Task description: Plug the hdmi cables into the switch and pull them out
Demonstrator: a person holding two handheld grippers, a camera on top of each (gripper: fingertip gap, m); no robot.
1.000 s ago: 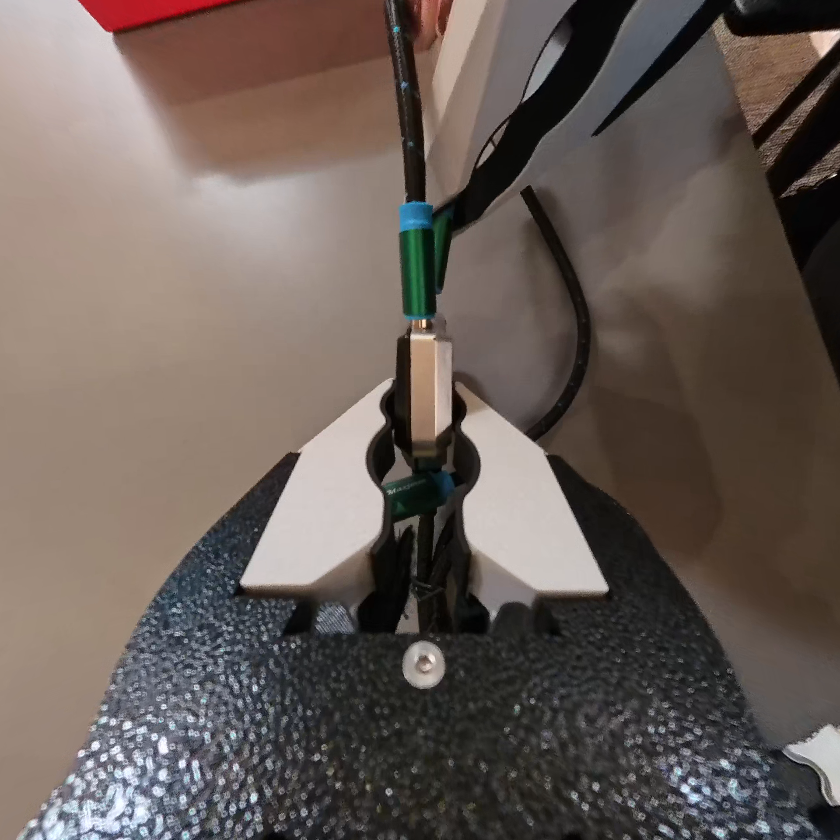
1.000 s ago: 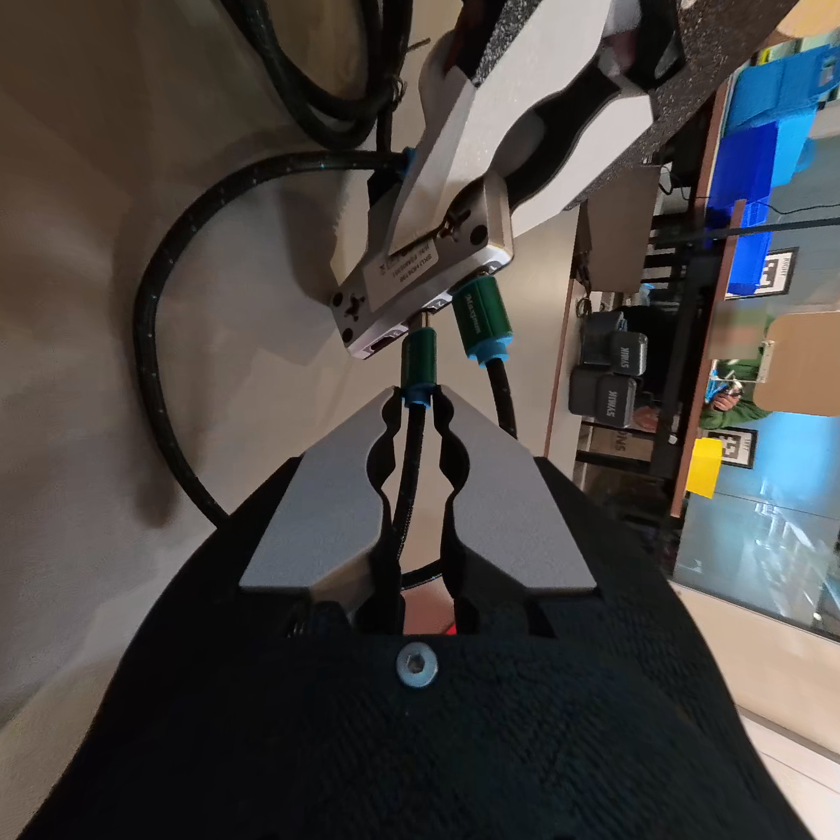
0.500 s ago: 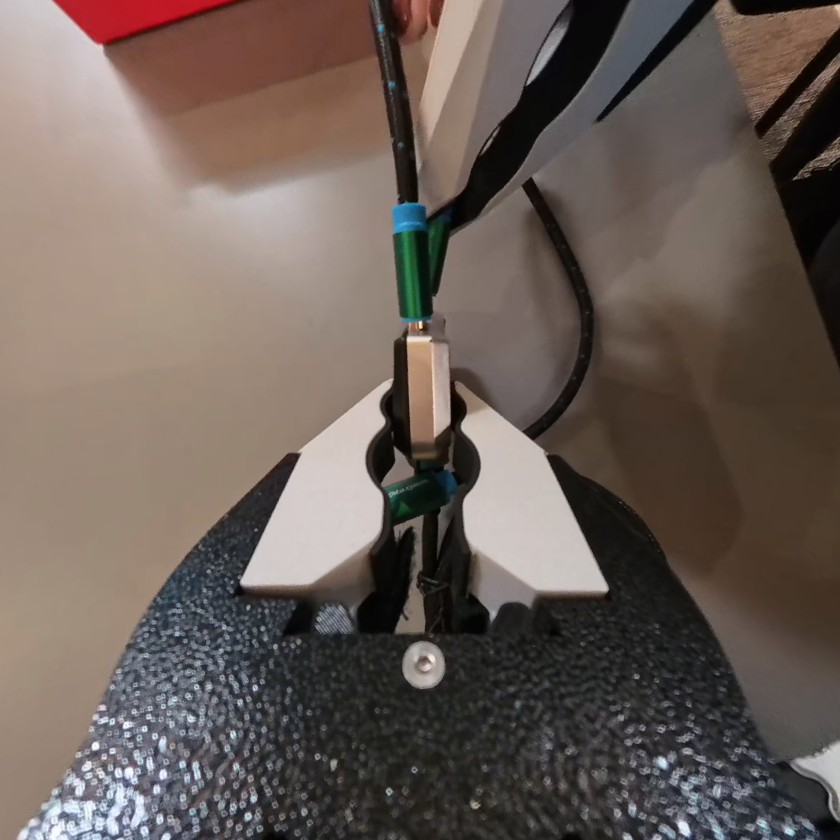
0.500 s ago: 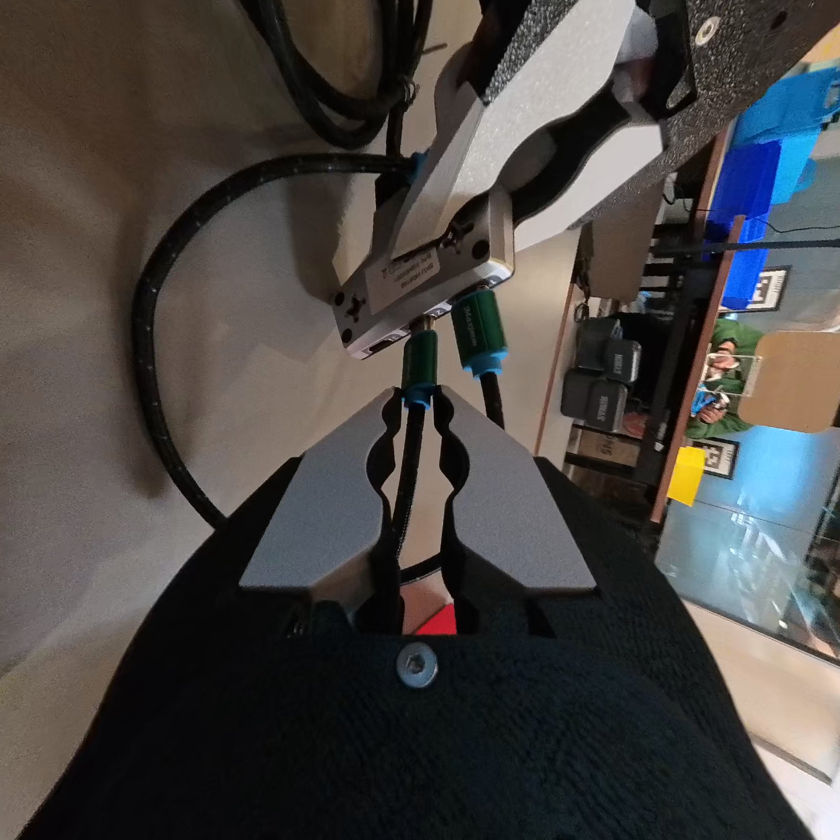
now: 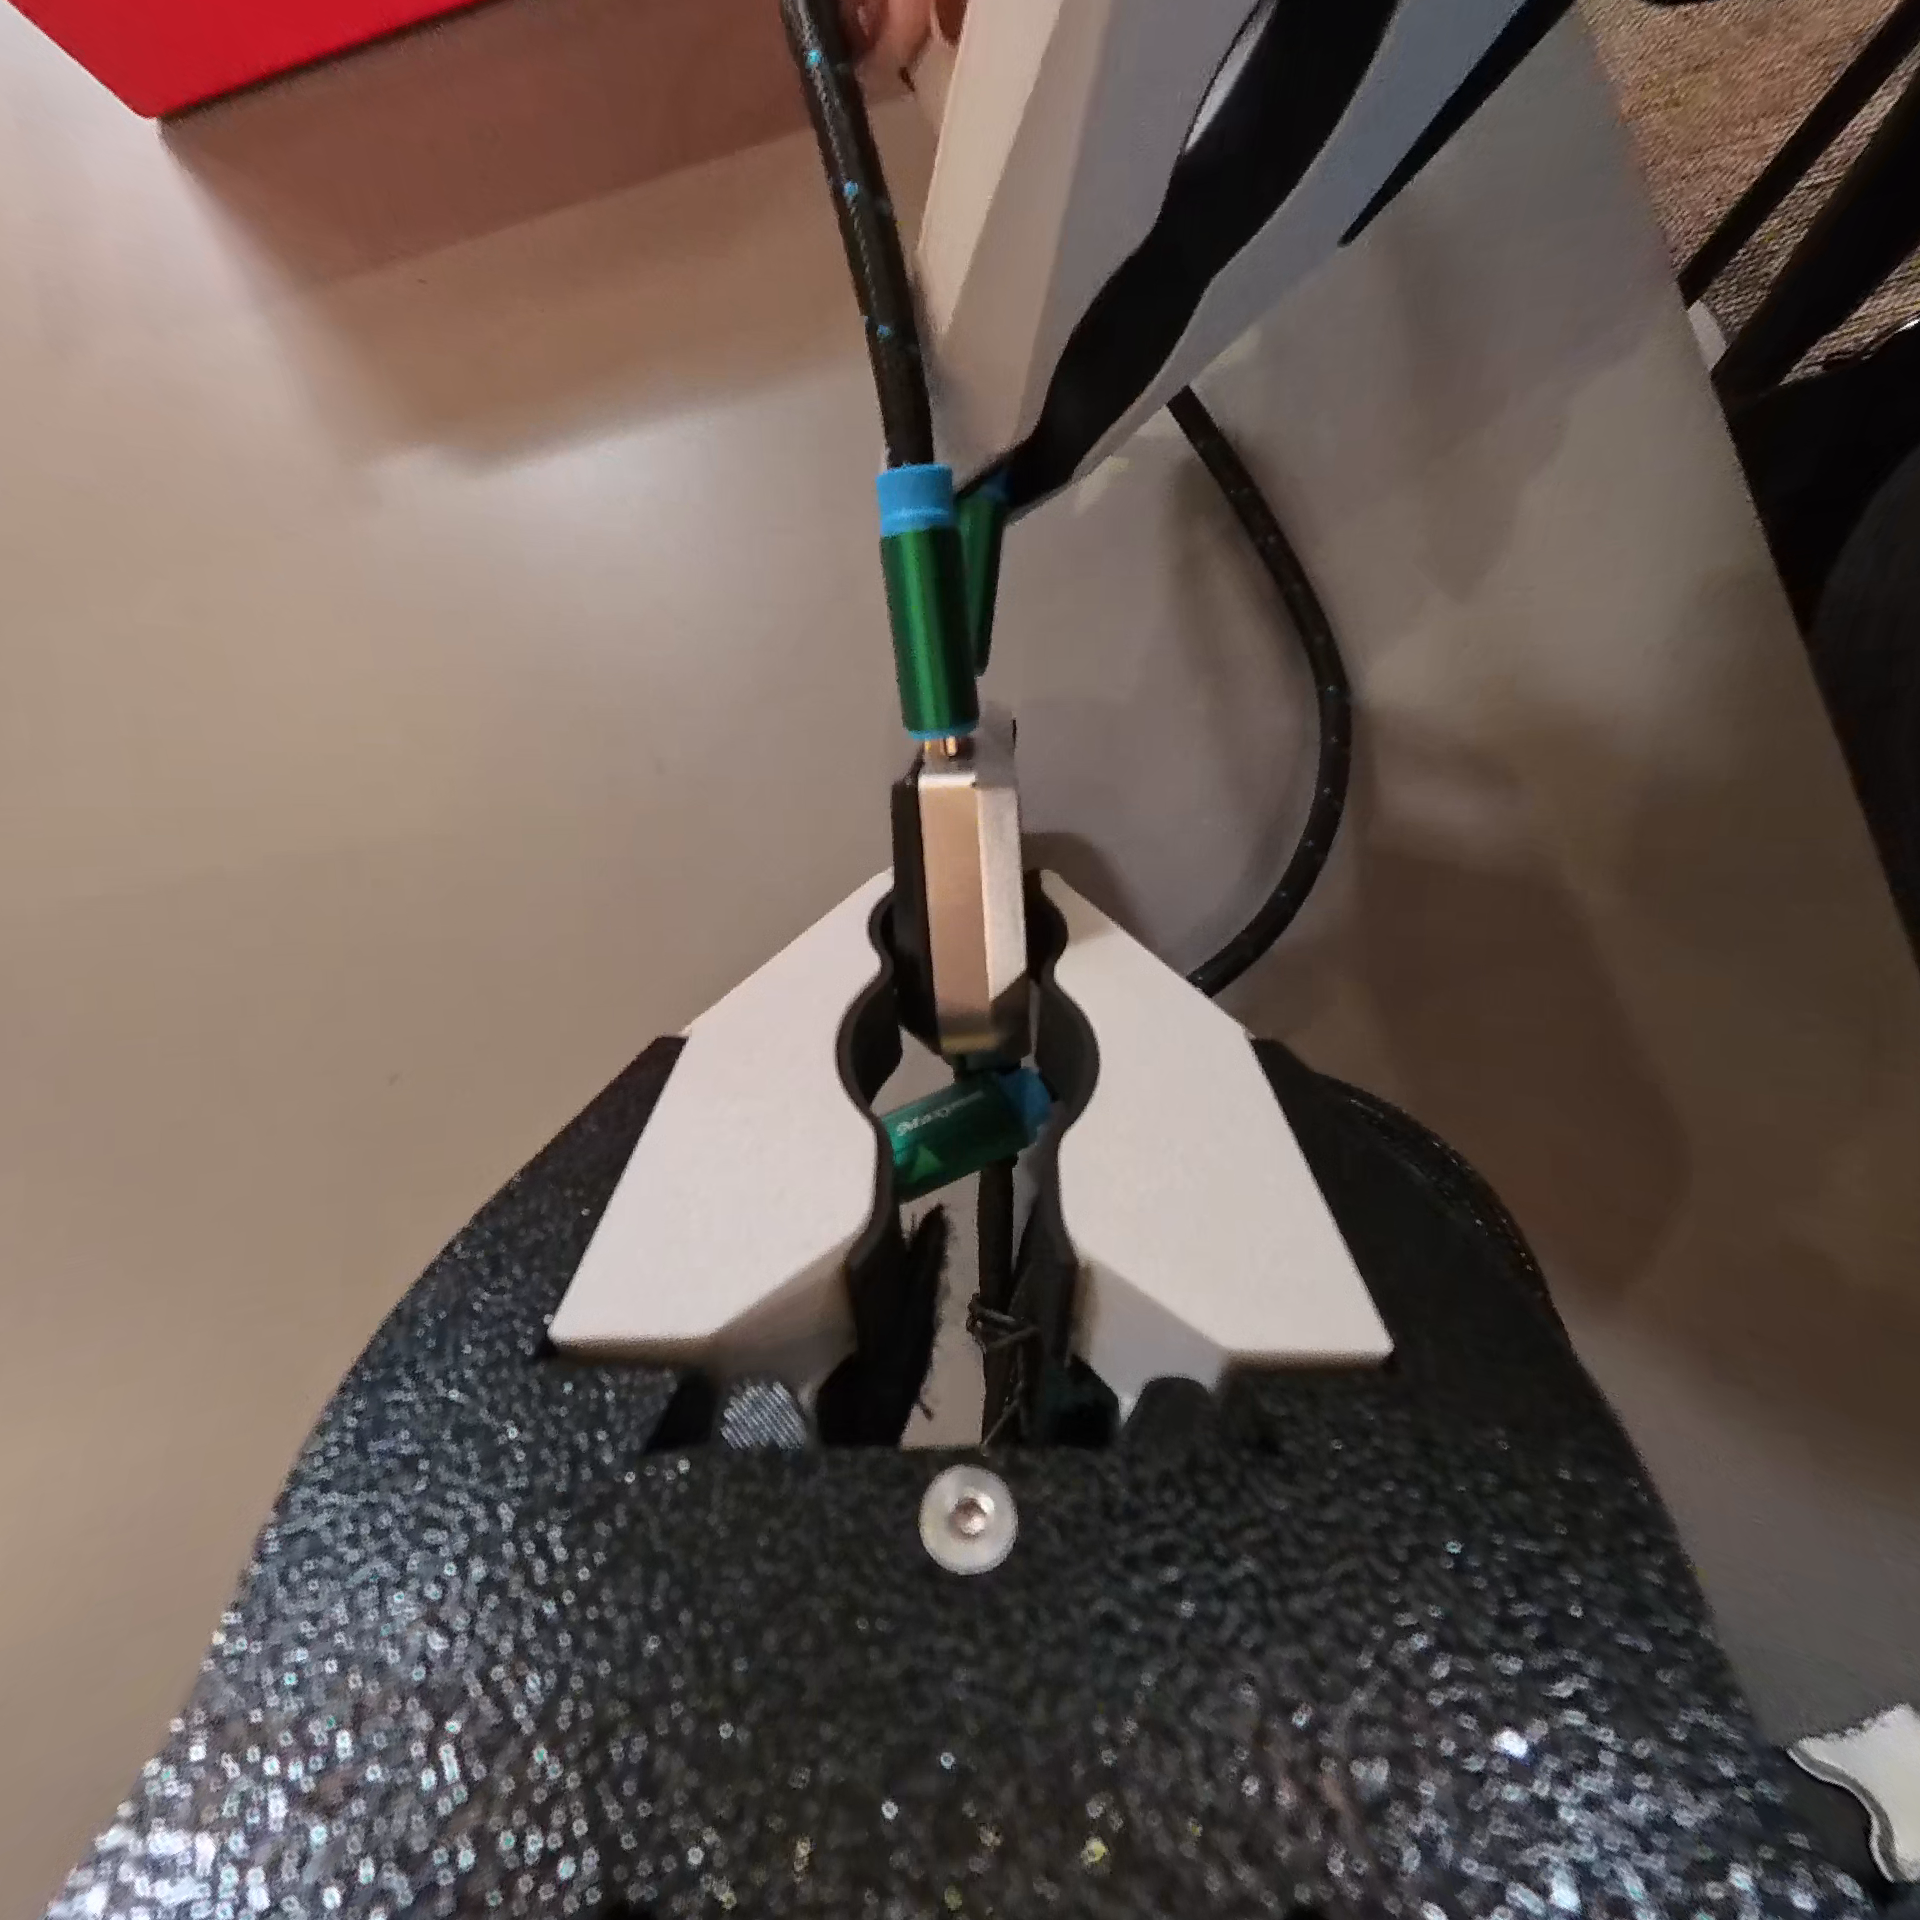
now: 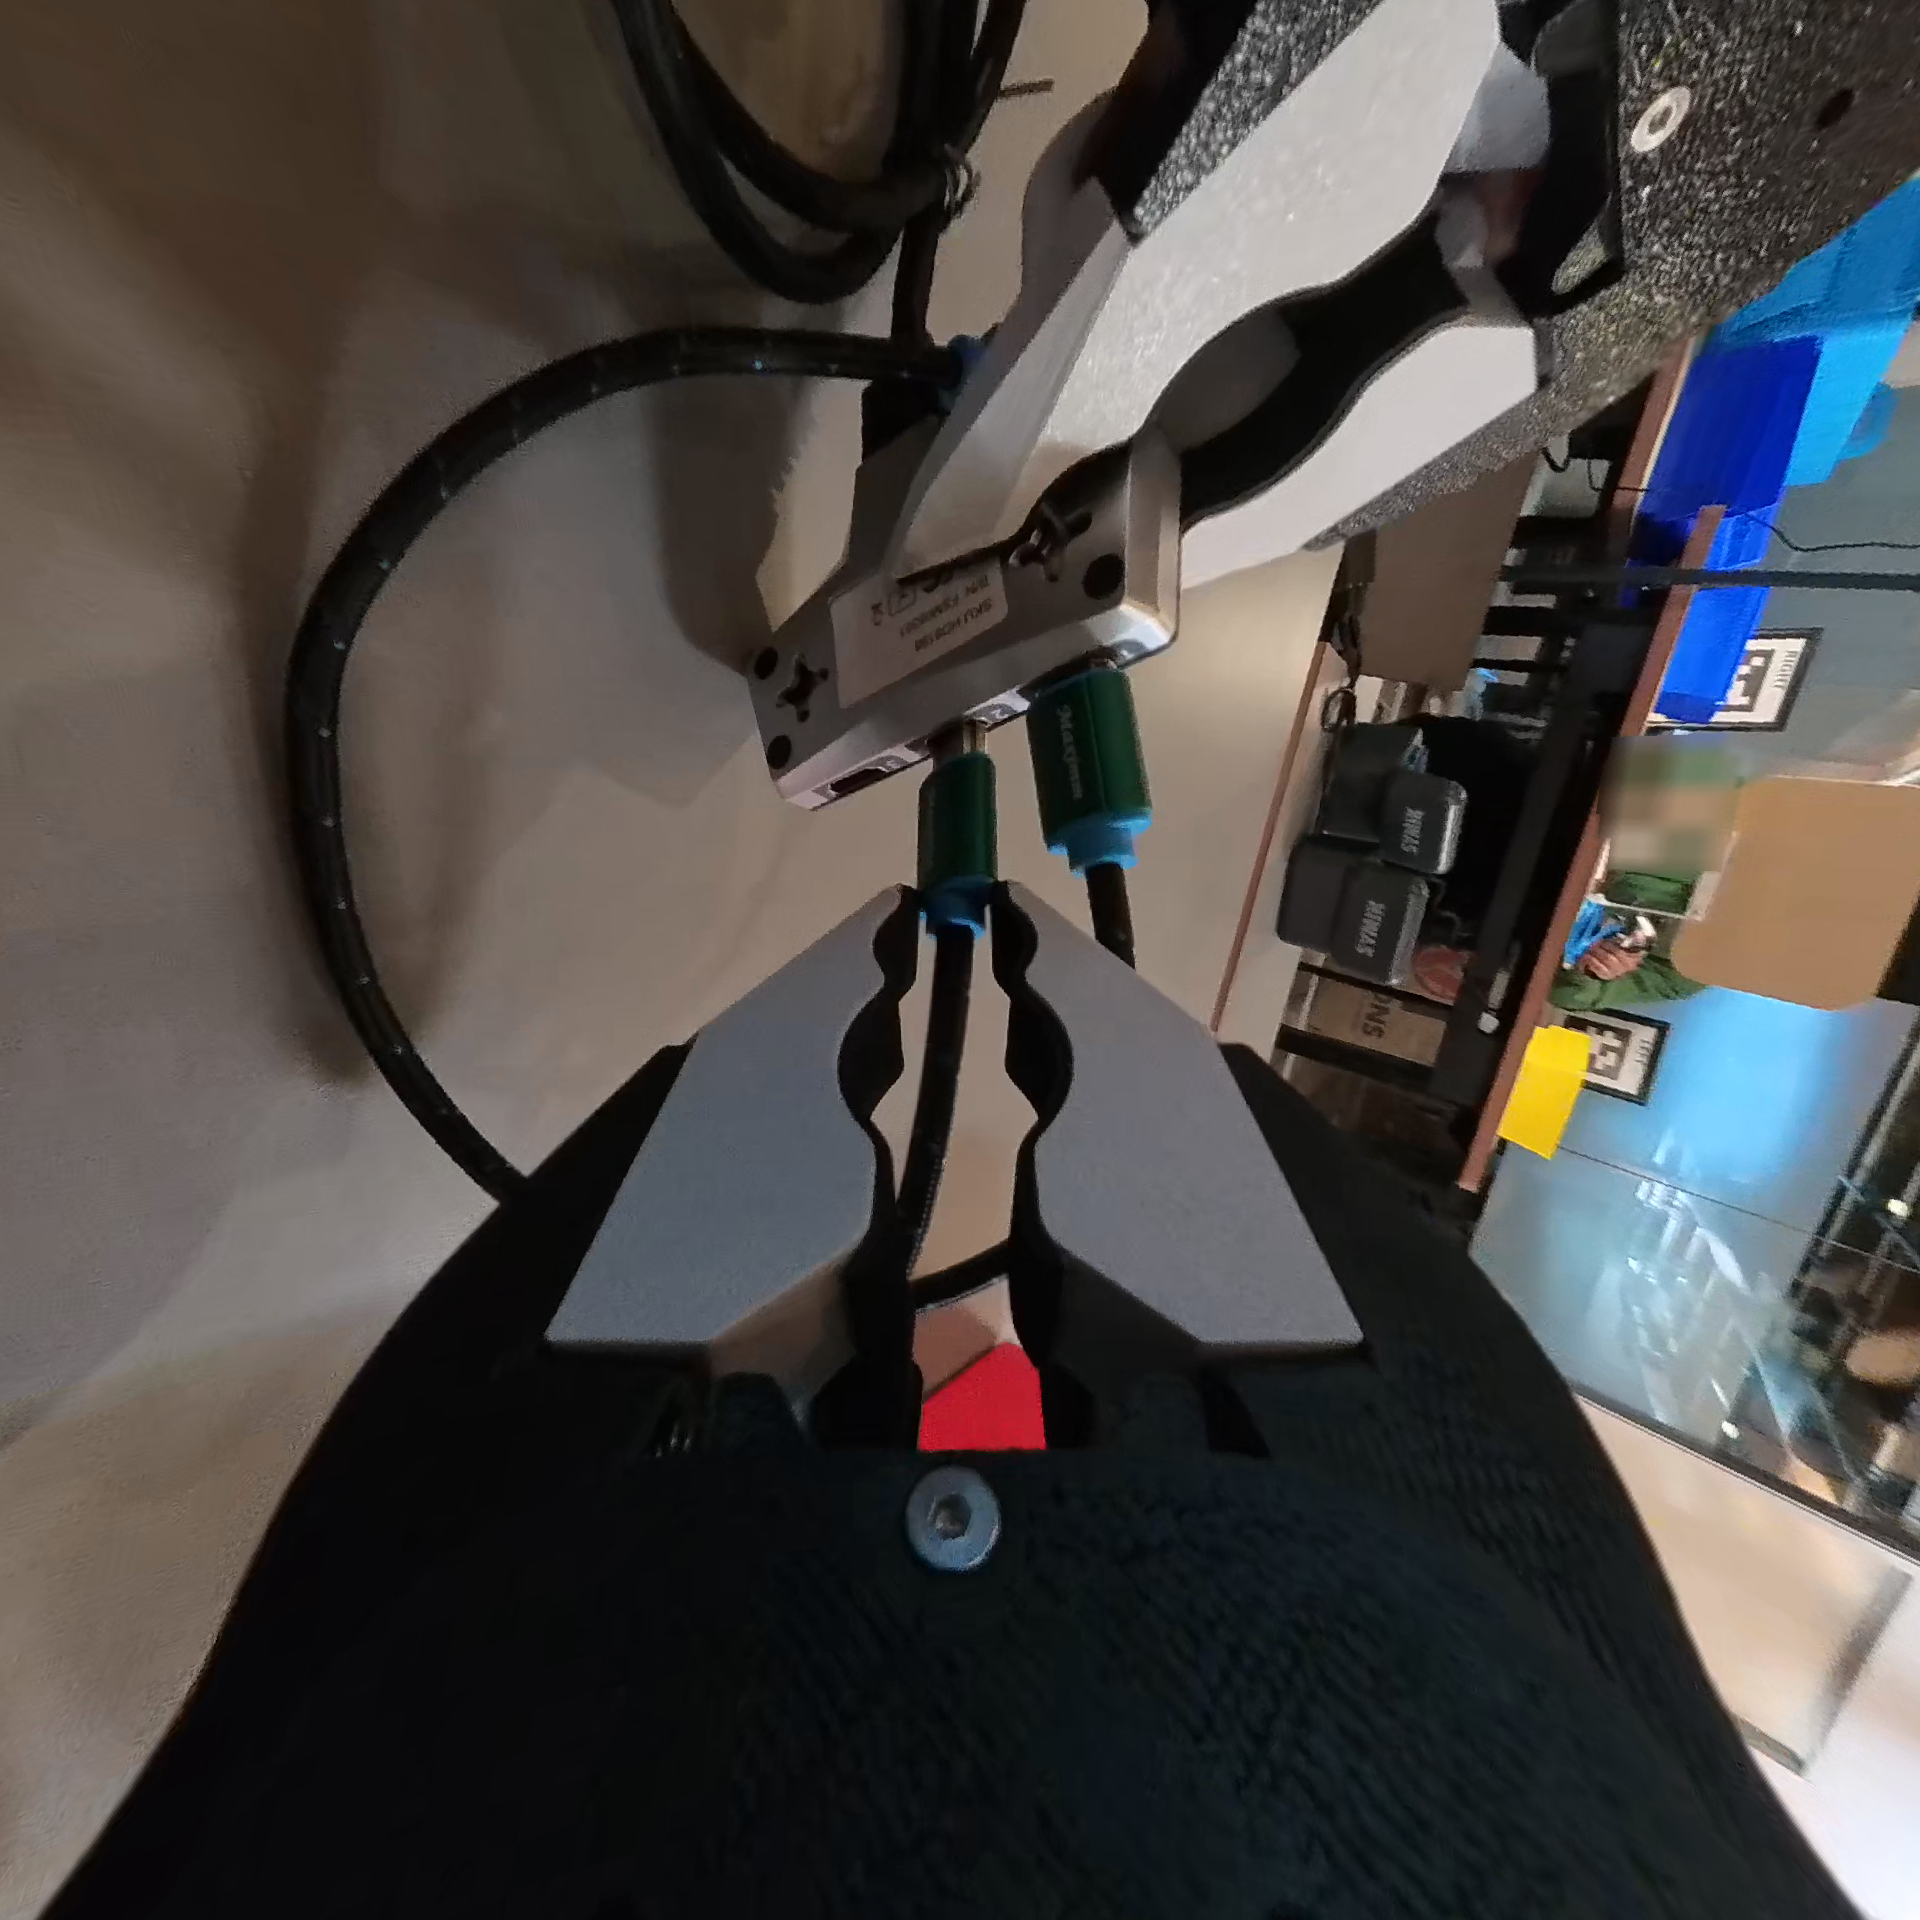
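Worked over a smooth, faintly glossy beige bench (image 5: 364,831), with a red box (image 5: 156,42) at its far edge and shelving with blue bins off to one side.

Clamped the left claw (image 5: 966,894) on the switch (image 6: 966,644), squeezing the flat faces of that slim brushed-metal block with chamfered corners between pale, wavy-edged fingers. Probably gripped it that way to brace it against force at the ports and to leave the port edge free. Appeared to hold it raised off the bench rather than resting there.

Clenched the right claw (image 6: 958,904) on a braided cable (image 6: 935,1060), just behind the blue collar of its green plug (image 6: 958,821). Lined the plug up with its port, so any push or pull would likely run straight along it. Left a short stretch of bare metal tip showing at the port, so judged the plug only partly seated. Could not tell from this alone whether going in or coming out.

Saw a second green plug (image 6: 1086,748) seated deeper just beside it, ungripped. Noted a third cable (image 6: 343,831), black woven with pale flecks and stiff enough to hold a wide arc, leaving the switch's opposite end.
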